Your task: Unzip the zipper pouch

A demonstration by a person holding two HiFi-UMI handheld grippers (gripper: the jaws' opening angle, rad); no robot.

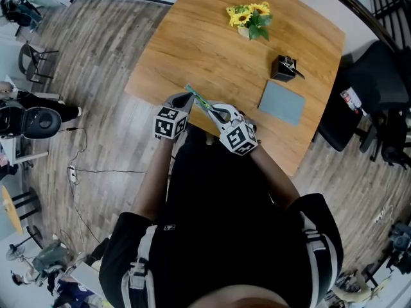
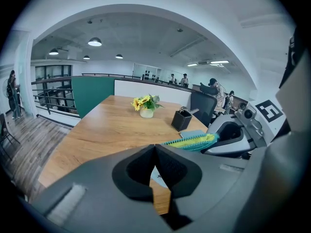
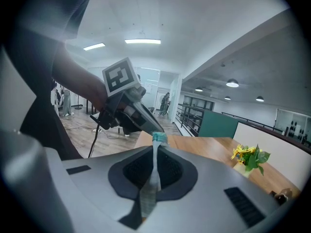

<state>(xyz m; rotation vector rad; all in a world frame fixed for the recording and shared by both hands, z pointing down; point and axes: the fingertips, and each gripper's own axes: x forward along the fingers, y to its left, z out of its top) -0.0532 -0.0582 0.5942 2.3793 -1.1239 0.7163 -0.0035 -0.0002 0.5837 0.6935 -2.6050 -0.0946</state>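
The zipper pouch [image 1: 202,101] shows as a thin teal and yellow strip, held edge-on in the air over the near edge of the wooden table [image 1: 212,50]. My left gripper [image 1: 188,97] is shut on its far end, with pale fabric showing below the closed pads [image 2: 158,176]. My right gripper [image 1: 215,113] is shut on the near end, and the pouch [image 3: 154,174] stands upright between its pads, teal tip on top. From the left gripper view the pouch's ribbed edge [image 2: 192,141] runs to the right gripper [image 2: 238,135]. I cannot tell whether the zipper pull is held.
On the table stand a pot of yellow flowers [image 1: 250,19], a black pen holder [image 1: 284,68] and a flat grey-blue notebook [image 1: 281,102]. A black chair [image 1: 359,101] sits at the table's right side. Wood floor lies to the left, with cables [image 1: 77,165].
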